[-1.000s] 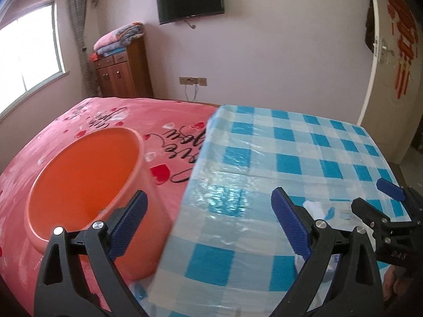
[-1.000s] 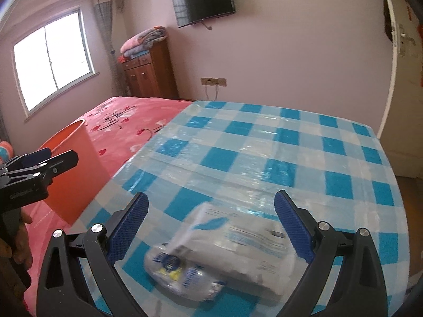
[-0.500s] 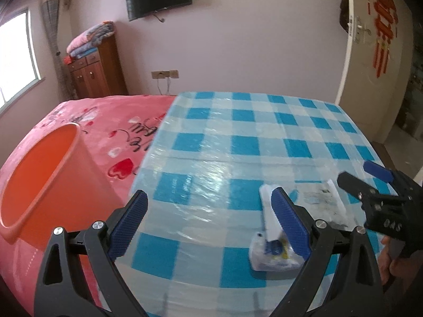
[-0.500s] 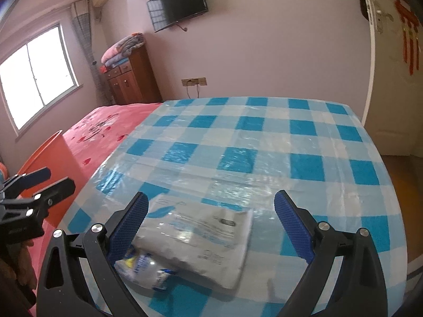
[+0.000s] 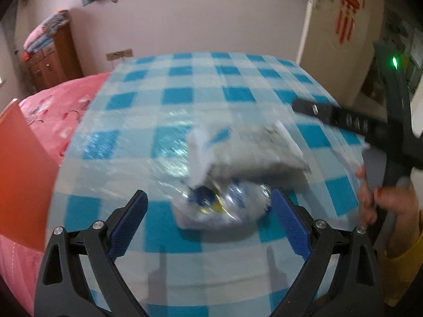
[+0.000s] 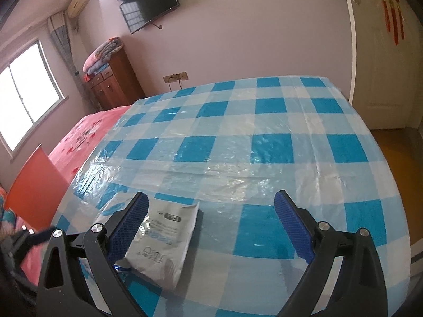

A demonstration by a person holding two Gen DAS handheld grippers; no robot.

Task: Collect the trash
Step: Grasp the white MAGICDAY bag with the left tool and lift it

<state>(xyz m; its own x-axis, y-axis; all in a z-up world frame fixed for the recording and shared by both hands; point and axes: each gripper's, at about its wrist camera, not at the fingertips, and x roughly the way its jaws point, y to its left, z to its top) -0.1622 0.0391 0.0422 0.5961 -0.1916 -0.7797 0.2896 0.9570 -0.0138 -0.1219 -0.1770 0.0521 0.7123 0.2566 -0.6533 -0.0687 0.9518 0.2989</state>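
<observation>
My left hand-held gripper (image 5: 208, 218) is spread wide, empty, framing the clear wrapper (image 5: 220, 206) on the checked tabletop (image 5: 238, 95). My right hand-held gripper (image 6: 210, 220) gapes too, its left finger over the grey pouch (image 6: 161, 240); print unreadable.

Tabletop (image 6: 264, 121): bare across centre and right of right wrist frame. Obstacles: grey packet (image 6: 161, 240) and clear wrapper (image 5: 222, 206), lower left; orange bin (image 6: 34, 185) at left edge, beside tabletop.
</observation>
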